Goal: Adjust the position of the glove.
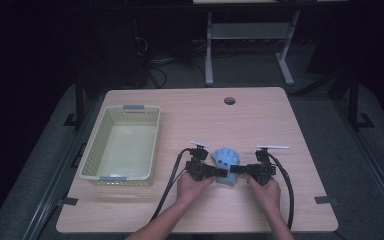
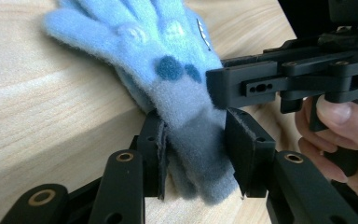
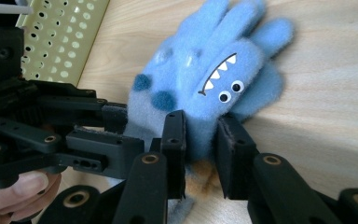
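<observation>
Black left gripper [image 2: 193, 144] clamped on grey cuff of blue glove [image 2: 168, 70], lower centre of frame; right gripper [image 3: 200, 140] pinching glove's opposite edge, likely to spread or lift it. Glove flat on table [image 1: 260, 115], basket [image 1: 122, 145] at left.

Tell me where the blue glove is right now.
In the high view the blue glove lies on the table, right of the yellow basket, between the left tongs and right tongs, which grip its cuff end.
</observation>
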### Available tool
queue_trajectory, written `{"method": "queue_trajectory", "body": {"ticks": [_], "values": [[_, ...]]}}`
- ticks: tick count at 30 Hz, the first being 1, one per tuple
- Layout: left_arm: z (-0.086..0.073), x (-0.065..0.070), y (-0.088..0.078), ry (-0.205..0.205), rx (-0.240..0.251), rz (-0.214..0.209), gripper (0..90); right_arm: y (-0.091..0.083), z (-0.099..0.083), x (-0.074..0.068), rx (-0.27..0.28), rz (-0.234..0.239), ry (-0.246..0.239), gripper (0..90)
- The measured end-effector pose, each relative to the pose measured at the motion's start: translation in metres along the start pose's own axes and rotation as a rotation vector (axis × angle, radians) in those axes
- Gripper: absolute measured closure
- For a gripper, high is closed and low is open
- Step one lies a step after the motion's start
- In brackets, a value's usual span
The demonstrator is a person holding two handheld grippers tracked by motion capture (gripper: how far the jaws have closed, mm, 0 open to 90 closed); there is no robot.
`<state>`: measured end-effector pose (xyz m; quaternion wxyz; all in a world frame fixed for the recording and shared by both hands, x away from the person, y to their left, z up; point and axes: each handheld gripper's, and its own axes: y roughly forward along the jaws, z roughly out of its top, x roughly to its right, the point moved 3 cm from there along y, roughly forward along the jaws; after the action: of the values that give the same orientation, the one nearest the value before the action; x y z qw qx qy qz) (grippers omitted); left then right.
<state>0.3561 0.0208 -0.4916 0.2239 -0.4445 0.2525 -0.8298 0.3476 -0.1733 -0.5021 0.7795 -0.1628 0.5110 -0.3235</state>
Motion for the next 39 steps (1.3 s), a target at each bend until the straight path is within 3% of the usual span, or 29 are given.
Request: {"method": "queue_trajectory", "body": {"ticks": [4, 11, 39], "values": [[0.001, -0.003, 0.001, -0.024, 0.002, -0.026, 61.8, 0.001, 0.000, -0.001, -0.001, -0.003, -0.002, 76.0], [0.000, -0.004, 0.001, -0.026, 0.011, -0.036, 63.0, 0.001, -0.001, -0.003, 0.009, -0.005, -0.009, 77.7], [0.002, -0.003, -0.004, 0.005, 0.019, -0.031, 64.2, -0.003, 0.000, -0.013, 0.040, 0.004, -0.039, 79.7]]}}
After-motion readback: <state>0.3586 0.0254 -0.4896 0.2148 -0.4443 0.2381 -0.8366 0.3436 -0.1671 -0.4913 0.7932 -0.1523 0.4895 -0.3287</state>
